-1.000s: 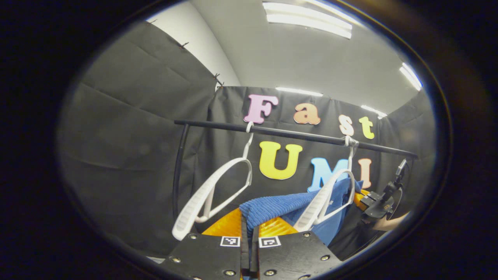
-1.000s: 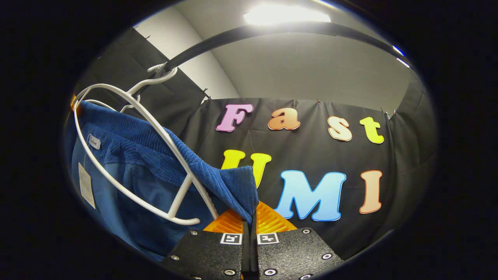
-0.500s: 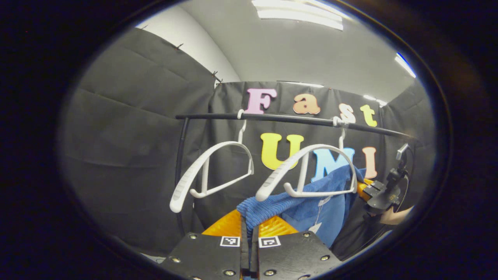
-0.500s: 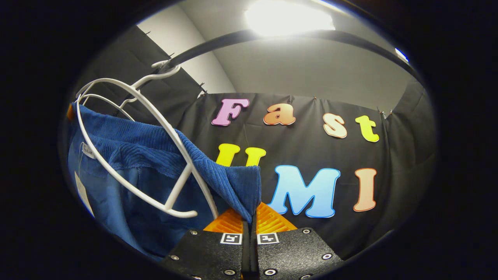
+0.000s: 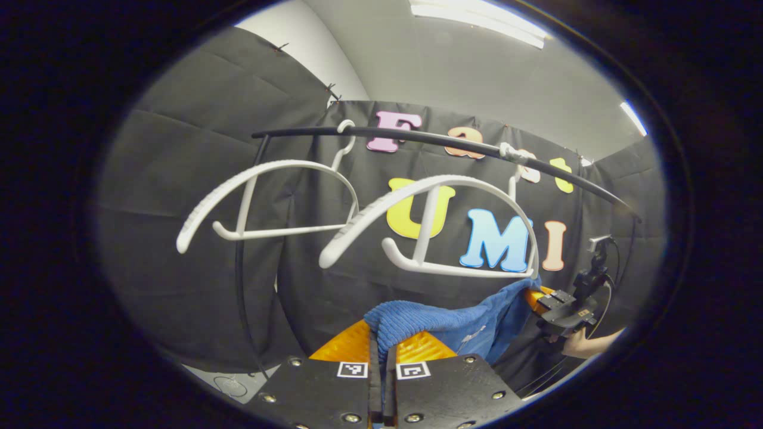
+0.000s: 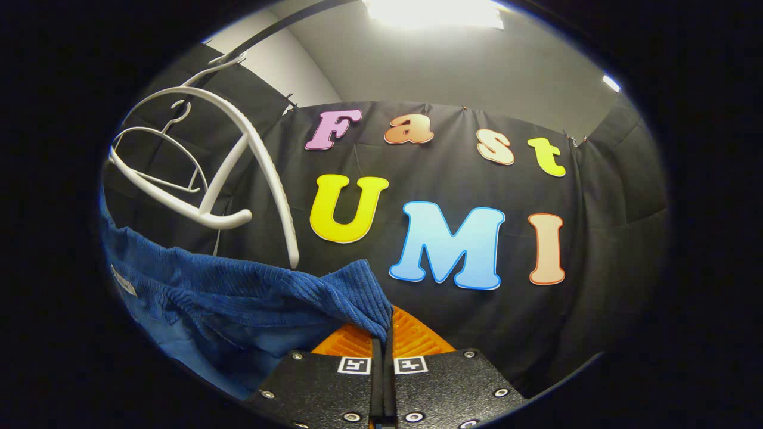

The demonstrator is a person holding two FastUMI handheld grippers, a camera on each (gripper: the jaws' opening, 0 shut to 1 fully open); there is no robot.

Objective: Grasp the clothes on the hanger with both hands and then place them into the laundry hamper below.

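- I get my light from overhead: a ceiling strip light [image 5: 480, 16] in the left gripper view, sharp-edged and bright.
- In the right gripper view the ceiling lamp [image 6: 435, 11] blows out to white glare and washes the ceiling around it.
- The black cloth wall [image 6: 596, 238] stays dim, with soft folds and no hard shadows.
- Fisheye bending is strong: the clothes rail [image 5: 417, 138] curves, and the white hanger [image 6: 238, 143] bows.
- Focus looks crisp centrally, softer at the rim.
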